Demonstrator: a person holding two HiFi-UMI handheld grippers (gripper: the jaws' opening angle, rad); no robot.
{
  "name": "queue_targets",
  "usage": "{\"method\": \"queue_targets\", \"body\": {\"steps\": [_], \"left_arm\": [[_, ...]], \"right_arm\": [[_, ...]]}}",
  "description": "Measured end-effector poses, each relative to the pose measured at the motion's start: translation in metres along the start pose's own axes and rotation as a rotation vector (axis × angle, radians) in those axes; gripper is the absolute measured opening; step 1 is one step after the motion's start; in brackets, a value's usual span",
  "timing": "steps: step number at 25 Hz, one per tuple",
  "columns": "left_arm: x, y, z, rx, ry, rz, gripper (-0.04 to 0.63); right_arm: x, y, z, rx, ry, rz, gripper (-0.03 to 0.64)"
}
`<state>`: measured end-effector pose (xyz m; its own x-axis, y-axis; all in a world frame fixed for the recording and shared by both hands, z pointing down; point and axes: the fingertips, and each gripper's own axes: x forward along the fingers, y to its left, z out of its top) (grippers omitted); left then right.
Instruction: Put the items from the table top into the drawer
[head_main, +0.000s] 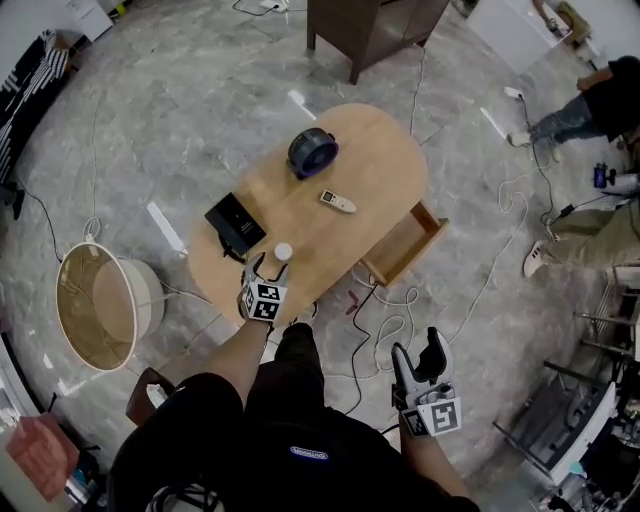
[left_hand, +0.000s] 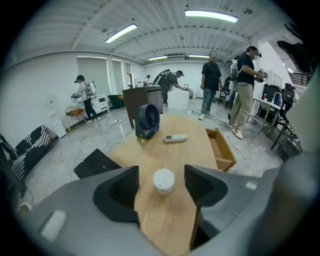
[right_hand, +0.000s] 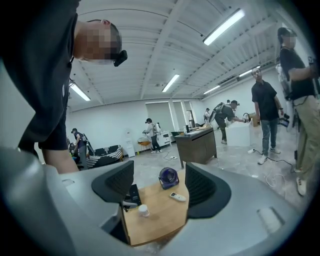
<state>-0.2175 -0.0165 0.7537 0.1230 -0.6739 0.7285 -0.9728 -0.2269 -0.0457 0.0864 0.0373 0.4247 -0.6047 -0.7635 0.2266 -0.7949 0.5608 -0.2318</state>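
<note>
The left gripper (head_main: 263, 266) reaches over the near edge of the table (head_main: 385, 160), its jaws spread to either side of a small white jar (left_hand: 163, 180) without touching it. The right gripper (head_main: 418, 348) hangs off the table, jaws spread and empty, near the open drawer (head_main: 408, 245).

Left gripper (head_main: 268, 267) extended, jaws apart; right gripper (head_main: 420, 352) low, jaws apart.

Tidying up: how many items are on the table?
4: fan at the far end, remote in the middle, black box at the left edge, white jar at the near end.
</note>
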Motion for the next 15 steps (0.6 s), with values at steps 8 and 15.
{"method": "queue_targets", "body": {"steps": [8, 15], "left_arm": [[0.05, 0.001, -0.032, 0.021, 0.093, -0.042, 0.301], [0.077, -0.001, -0.043, 0.04, 0.126, -0.062, 0.302]], "right_arm": [[0.009, -0.001, -0.022, 0.02, 0.032, 0.011, 0.334], [0.014, -0.005, -0.034, 0.036, 0.05, 0.006, 0.336]]}}
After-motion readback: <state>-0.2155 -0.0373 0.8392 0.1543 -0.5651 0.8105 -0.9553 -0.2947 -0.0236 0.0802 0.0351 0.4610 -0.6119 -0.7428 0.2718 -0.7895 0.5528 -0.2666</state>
